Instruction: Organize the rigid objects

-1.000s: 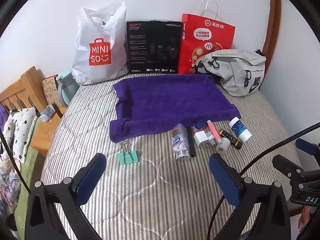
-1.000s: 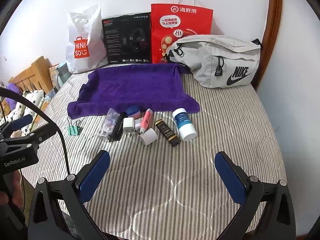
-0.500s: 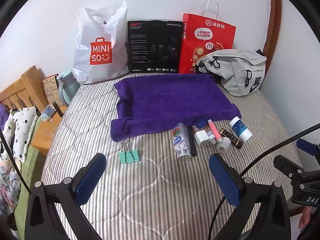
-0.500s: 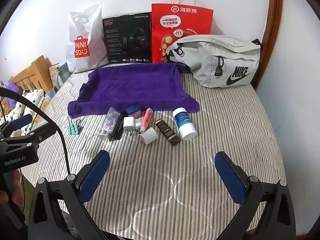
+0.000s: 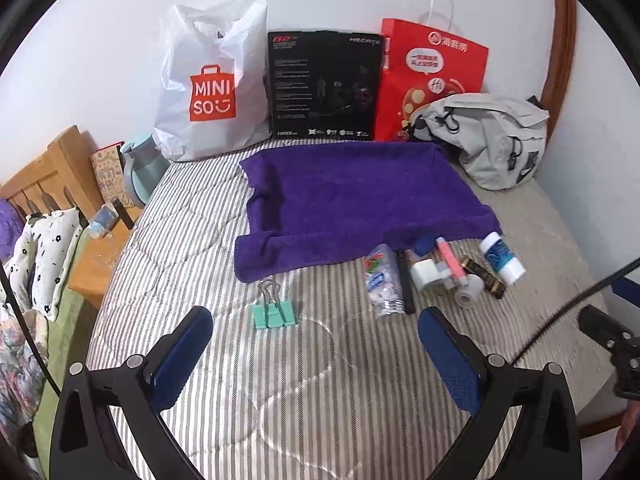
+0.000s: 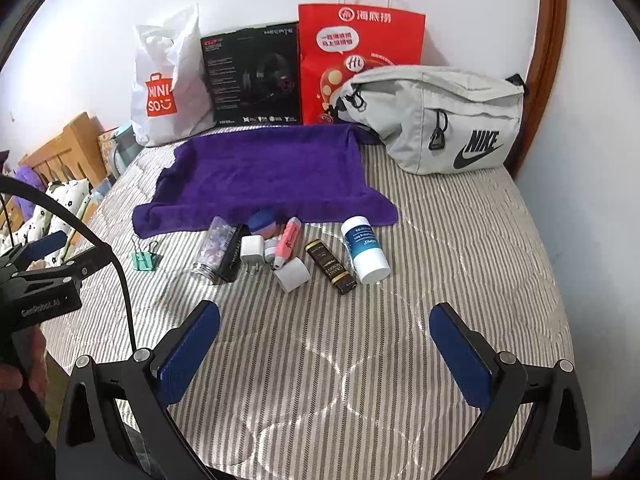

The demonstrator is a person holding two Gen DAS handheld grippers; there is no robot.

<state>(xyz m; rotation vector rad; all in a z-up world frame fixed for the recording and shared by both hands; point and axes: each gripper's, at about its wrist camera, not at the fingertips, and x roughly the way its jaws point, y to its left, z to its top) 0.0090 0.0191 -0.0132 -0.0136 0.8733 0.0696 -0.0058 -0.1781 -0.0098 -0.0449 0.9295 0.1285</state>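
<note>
Left gripper: jaws wide apart, nothing between them; held above the striped mattress, the binder clip lying just ahead of it.
Right gripper: jaws wide apart, empty; held above bare mattress, short of the row of small items.
Purple towel: spread flat on the mattress, front edge rumpled, just behind the item row.
Binder clip: mint green, wire handles pointing toward the towel; lies alone, left of the row and apart from it.
Clear bottle: on its side, filled with small pale pieces, metal cap toward the camera; leftmost in the row.
Black bar: flat, touching the clear bottle's right side.
White charger plug: just right of the black bar, prongs toward the camera.
Pink highlighter: on its side, cap end by the towel edge.
White tape roll: at the near end of the highlighter.
Dark chocolate bar: gold lettering, lies diagonally between tape roll and white bottle.
White bottle: blue label, on its side, rightmost in the row.
Blue round item: partly tucked at the towel edge; identity unclear.
Back wall: white Miniso bag, black headset box, red paper bag, grey Nike waist bag.
</note>
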